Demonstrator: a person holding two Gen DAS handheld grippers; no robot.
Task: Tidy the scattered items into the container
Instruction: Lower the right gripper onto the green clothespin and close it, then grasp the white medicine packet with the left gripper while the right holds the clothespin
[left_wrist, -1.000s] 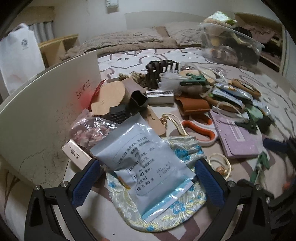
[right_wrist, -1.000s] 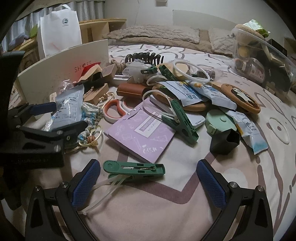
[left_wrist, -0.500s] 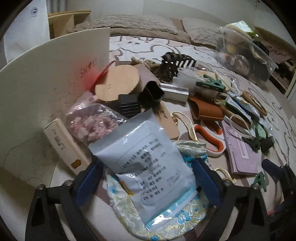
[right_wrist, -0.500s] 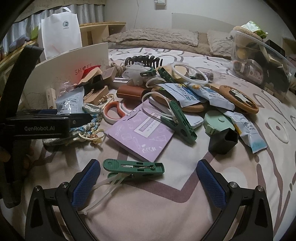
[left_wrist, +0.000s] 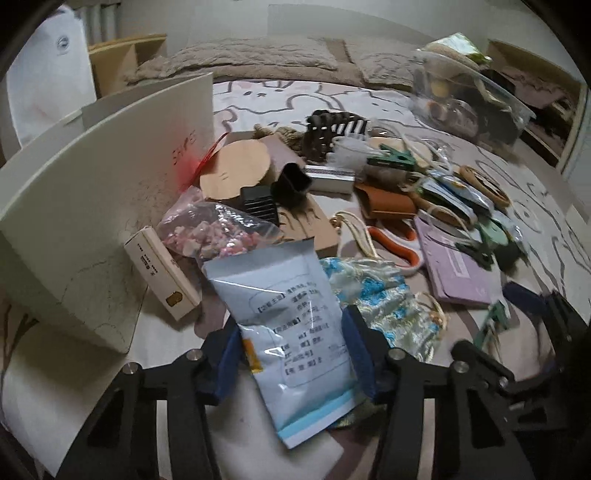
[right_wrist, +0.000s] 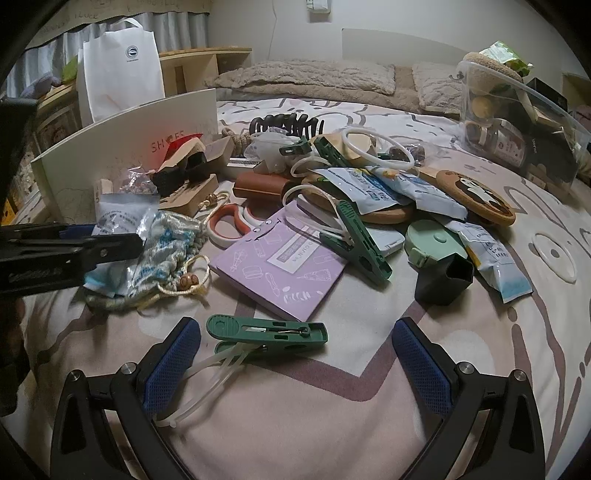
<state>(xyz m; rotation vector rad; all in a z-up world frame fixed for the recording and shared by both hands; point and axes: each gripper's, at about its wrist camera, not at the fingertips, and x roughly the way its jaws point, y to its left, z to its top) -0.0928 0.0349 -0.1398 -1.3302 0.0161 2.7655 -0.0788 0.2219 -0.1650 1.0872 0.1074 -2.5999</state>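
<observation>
Scattered items covered the bedspread (right_wrist: 295, 424) in front of you. Your left gripper (left_wrist: 291, 354) was closing, its blue pads pressing both edges of a pale blue sachet (left_wrist: 291, 332) that lay over a brocade pouch (left_wrist: 384, 302). Just beyond were a bag of pink bits (left_wrist: 214, 232) and a slim box (left_wrist: 162, 273), beside the white shoebox (left_wrist: 92, 206). Your right gripper (right_wrist: 295, 365) stood spread wide, gripping nothing, with a green peg (right_wrist: 269, 332) lying between its fingers. Farther out lay a lilac booklet (right_wrist: 280, 262) and scissors (right_wrist: 229, 221); the clear container (right_wrist: 517, 125) sat well apart, far right.
</observation>
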